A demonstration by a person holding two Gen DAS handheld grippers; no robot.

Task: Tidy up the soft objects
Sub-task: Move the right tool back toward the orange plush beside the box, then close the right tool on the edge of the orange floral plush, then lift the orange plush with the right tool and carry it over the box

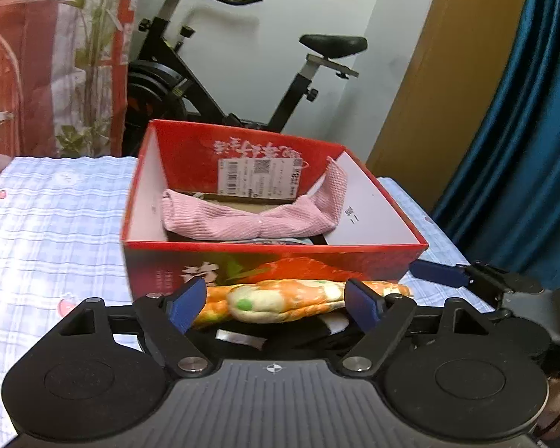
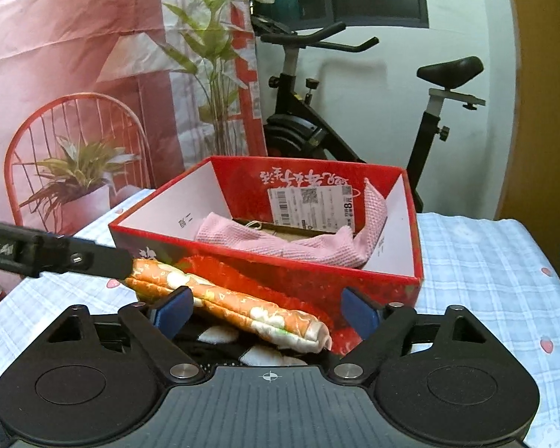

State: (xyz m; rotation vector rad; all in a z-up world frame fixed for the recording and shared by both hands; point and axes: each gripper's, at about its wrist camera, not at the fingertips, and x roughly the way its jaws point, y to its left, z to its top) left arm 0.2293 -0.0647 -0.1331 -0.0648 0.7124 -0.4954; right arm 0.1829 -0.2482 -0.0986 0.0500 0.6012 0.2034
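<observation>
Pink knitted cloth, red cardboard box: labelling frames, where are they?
Pink knitted cloth [image 1: 242, 220]: left wrist view, its pinched middle.
Red cardboard box [image 2: 384, 283]: right wrist view, its front wall.

The box wall hides most of the striped item beneath the pink cloth. The label print is too small to read.

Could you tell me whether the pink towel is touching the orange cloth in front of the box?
Apart. The left wrist view shows the pink towel inside the red box, whose front wall separates it from the orange cloth outside.
</observation>
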